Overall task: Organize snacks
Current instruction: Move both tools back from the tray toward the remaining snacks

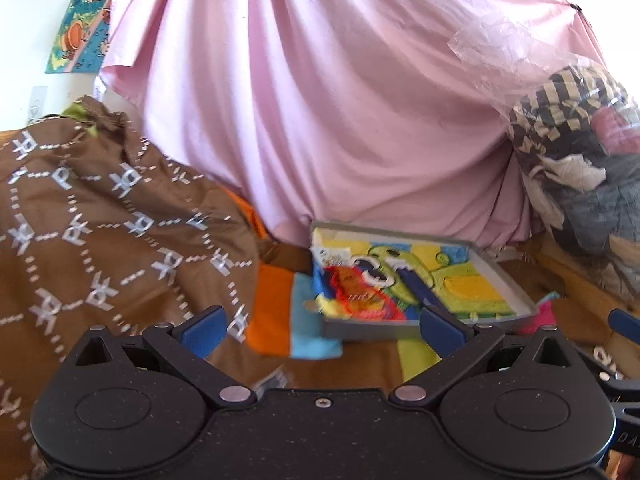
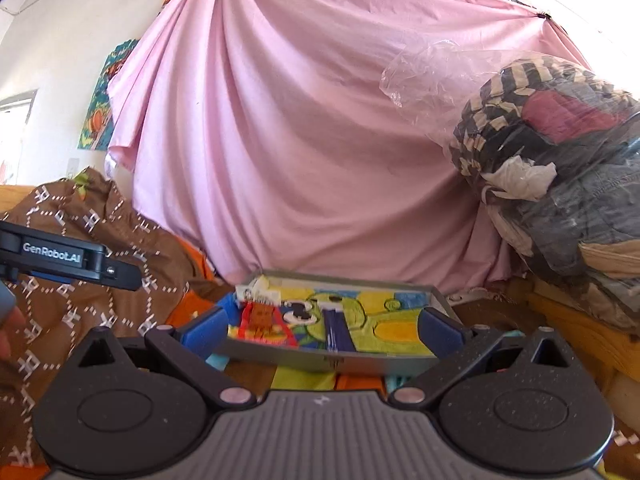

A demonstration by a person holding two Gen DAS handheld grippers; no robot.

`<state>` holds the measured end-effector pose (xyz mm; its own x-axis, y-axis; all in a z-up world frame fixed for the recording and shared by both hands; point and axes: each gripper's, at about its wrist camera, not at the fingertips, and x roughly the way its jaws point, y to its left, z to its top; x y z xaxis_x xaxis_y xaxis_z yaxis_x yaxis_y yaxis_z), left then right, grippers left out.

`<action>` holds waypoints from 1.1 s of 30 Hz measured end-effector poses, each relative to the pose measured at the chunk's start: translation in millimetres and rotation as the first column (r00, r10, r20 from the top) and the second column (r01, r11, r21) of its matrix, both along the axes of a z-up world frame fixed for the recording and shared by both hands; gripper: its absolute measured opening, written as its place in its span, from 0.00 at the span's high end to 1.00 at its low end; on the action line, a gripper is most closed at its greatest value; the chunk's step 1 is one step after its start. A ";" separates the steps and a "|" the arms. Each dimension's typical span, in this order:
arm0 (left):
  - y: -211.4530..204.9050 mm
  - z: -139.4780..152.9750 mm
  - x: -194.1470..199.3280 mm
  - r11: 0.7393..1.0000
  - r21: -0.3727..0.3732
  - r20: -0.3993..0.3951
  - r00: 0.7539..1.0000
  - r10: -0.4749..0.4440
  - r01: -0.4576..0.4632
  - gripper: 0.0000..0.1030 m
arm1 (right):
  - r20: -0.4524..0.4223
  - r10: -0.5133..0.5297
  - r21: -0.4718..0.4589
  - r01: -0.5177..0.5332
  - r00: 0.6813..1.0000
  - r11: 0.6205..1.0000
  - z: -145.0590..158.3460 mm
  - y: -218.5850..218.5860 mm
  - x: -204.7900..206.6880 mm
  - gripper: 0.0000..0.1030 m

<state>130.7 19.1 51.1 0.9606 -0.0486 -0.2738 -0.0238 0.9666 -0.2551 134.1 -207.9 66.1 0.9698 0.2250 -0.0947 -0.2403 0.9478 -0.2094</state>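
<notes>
A shallow grey tray lined with a bright cartoon picture lies on the bed just ahead. A red and orange snack packet lies in the tray's left part, with a small white packet at the far left corner. My left gripper is open just short of the tray's near left corner and holds nothing. In the right wrist view, my right gripper is open with its blue pads on either side of the tray. The red packet lies beyond its left pad. The left gripper shows at the left.
A brown patterned blanket is heaped on the left. A hanging pink sheet closes off the back. A clear plastic bag of clothes is piled at the right above a wooden edge. Coloured cloth lies under the tray.
</notes>
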 end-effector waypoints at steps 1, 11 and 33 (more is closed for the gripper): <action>1.1 -2.6 -6.1 1.000 0.000 -0.006 1.000 0.000 0.000 0.01 | -0.005 -0.004 -0.001 0.004 1.000 1.000 -2.0 1.0 -4.7 0.00; 17.8 -42.7 -52.5 0.998 0.066 -0.149 0.989 0.012 -0.003 0.01 | -0.095 -0.022 -0.016 0.020 0.995 1.000 -25.7 10.6 -46.7 0.00; -8.1 -73.9 -41.8 0.986 0.063 -0.381 0.917 -0.119 0.154 0.01 | -0.384 -0.115 -0.137 0.067 0.916 0.988 -81.2 16.3 -41.3 0.00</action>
